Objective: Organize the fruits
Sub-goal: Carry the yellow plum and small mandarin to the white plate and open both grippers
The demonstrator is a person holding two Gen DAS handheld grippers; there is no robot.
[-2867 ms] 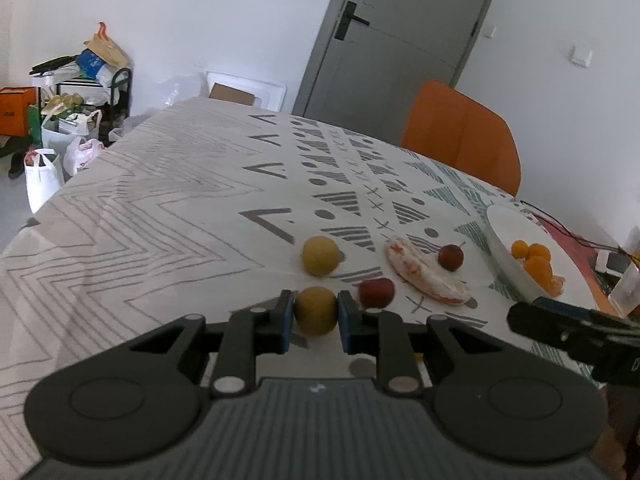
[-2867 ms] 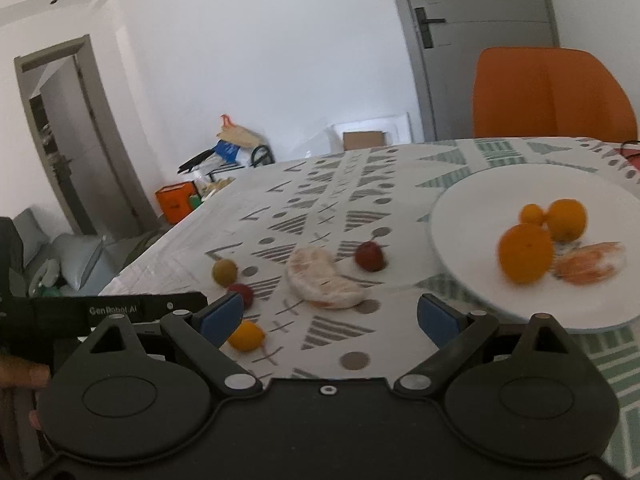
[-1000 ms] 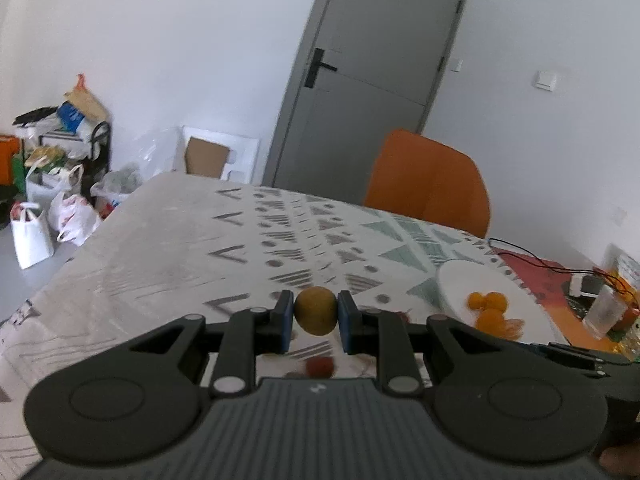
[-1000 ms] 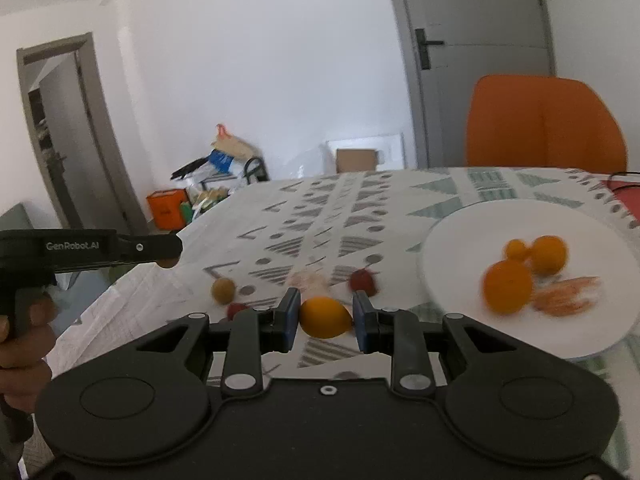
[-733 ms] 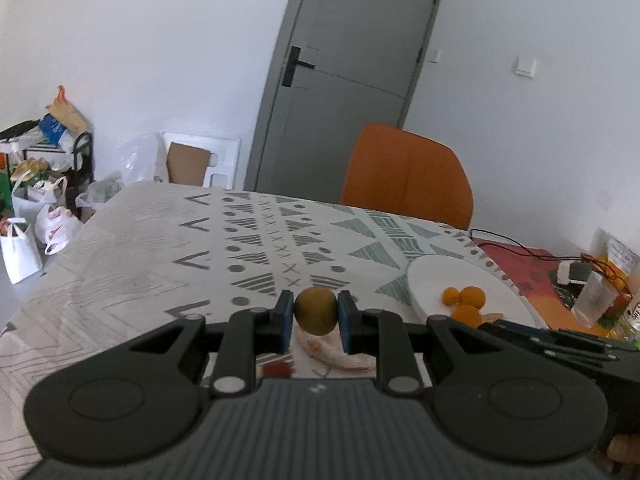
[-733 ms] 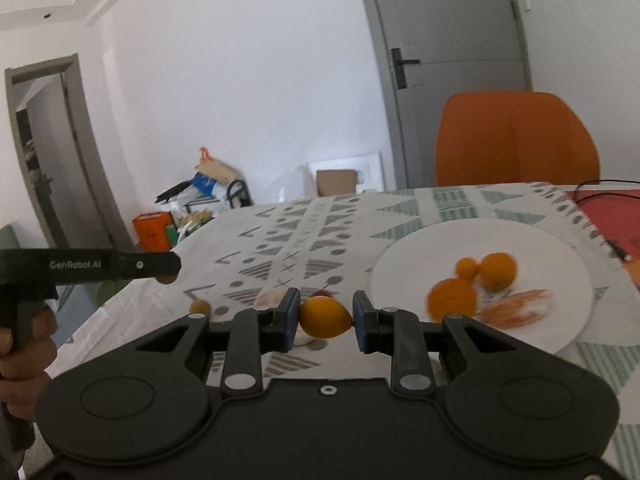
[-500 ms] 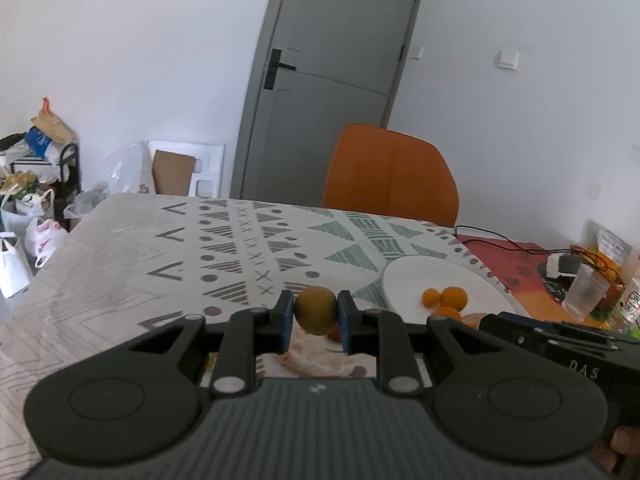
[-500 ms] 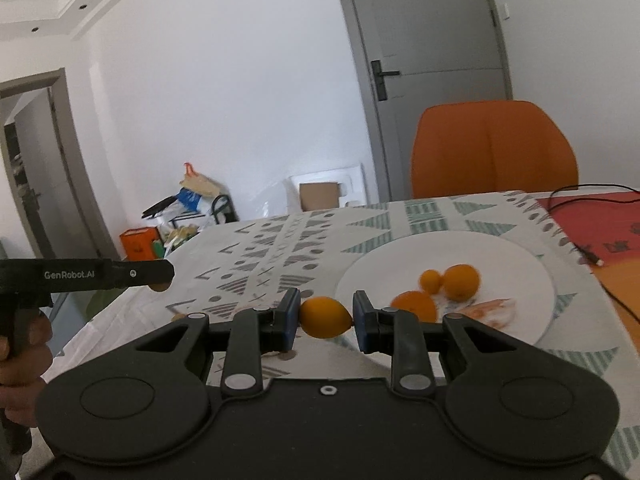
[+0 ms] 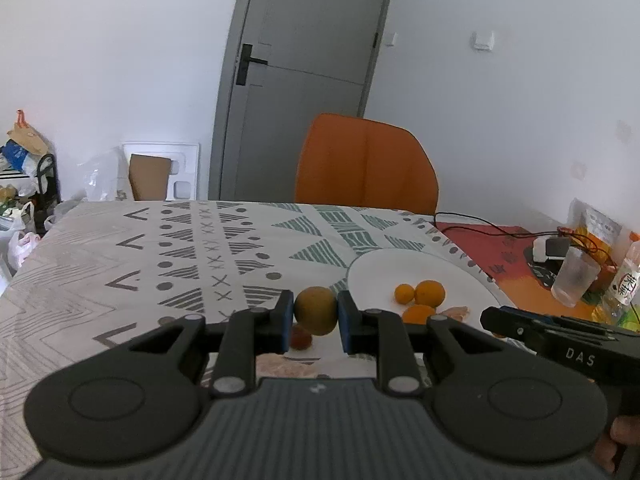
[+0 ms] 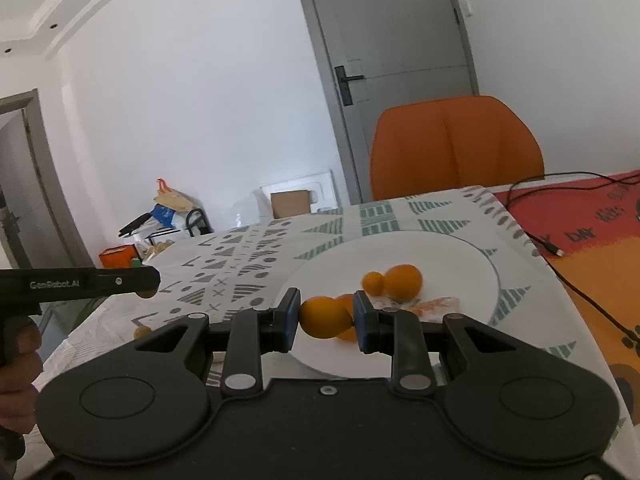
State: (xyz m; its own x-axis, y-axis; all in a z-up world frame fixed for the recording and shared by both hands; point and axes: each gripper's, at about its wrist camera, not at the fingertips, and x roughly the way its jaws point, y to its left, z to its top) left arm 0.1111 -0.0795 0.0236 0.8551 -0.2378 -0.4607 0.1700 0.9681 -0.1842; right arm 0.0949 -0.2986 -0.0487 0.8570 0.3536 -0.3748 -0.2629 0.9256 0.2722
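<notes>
My left gripper (image 9: 315, 314) is shut on a round yellow-brown fruit (image 9: 315, 310), held above the patterned table just left of the white plate (image 9: 376, 268). My right gripper (image 10: 326, 320) is shut on an orange fruit (image 10: 325, 317), held over the near edge of the white plate (image 10: 452, 252). The plate holds several oranges (image 9: 430, 293) (image 10: 403, 278) and a peeled piece (image 9: 454, 313). A small red fruit (image 9: 300, 338) and a pale peeled fruit (image 9: 288, 366) lie on the table below my left gripper. Each gripper shows from the side in the other view (image 9: 560, 340) (image 10: 80, 282).
An orange chair (image 9: 366, 164) stands at the table's far edge. At the right are a red mat (image 9: 488, 240) with cables, a clear cup (image 9: 574, 282) and a bottle (image 9: 628, 276). Bags and a rack (image 9: 24, 176) clutter the floor at left. A small yellow fruit (image 10: 141, 332) lies on the table.
Both grippers closed on fruits, lifted them and moved right toward the plate. The right gripper now hangs over the plate's near edge; the left has come beside the plate.
</notes>
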